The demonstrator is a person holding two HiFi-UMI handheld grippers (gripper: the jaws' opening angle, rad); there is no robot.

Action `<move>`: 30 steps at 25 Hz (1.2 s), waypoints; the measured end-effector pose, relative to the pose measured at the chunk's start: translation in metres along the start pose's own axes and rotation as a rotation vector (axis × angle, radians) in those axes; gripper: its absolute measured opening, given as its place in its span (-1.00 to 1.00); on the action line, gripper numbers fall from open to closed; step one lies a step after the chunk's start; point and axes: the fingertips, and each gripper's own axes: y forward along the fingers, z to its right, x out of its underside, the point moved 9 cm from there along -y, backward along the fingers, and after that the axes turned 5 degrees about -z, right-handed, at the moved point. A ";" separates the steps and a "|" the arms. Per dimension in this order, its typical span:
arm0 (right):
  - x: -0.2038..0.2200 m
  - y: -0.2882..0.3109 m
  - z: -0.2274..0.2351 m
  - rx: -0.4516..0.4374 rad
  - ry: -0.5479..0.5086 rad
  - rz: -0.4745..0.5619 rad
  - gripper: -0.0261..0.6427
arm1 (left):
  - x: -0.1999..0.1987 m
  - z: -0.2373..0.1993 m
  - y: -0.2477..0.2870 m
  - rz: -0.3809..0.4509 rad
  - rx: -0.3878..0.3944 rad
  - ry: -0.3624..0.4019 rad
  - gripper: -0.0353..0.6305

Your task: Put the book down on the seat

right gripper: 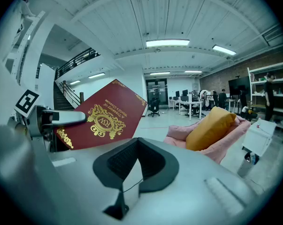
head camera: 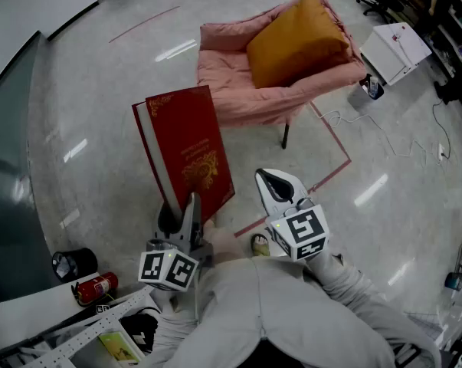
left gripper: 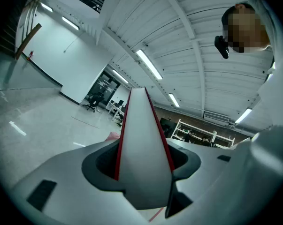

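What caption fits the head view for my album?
Left claw grips a red book, pink chair with orange cushion ahead; right claw empty.

The person wears a light grey long-sleeved top (head camera: 276, 313). The left tool (head camera: 188, 205) and right tool (head camera: 271, 176) have pale grey shells with dark inner pads. Each carries a white cube (head camera: 168, 269) printed with black square markers.

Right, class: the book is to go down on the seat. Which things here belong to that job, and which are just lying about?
Belong to the job:
- red book
- left gripper, clamped on the book
- pink chair
- orange cushion lying on the seat

Just lying about:
- white box
- fire extinguisher
- black bin
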 end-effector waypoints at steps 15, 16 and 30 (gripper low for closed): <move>0.035 -0.081 -0.034 -0.032 0.011 0.027 -0.93 | 0.043 0.061 -0.076 -0.010 0.029 0.025 -0.15; 0.035 -0.083 -0.035 -0.033 0.003 0.030 -0.93 | 0.043 0.062 -0.077 -0.008 0.023 0.031 -0.15; 0.039 -0.095 -0.007 -0.098 -0.017 0.073 -0.92 | 0.056 0.084 -0.060 0.053 -0.034 0.047 -0.15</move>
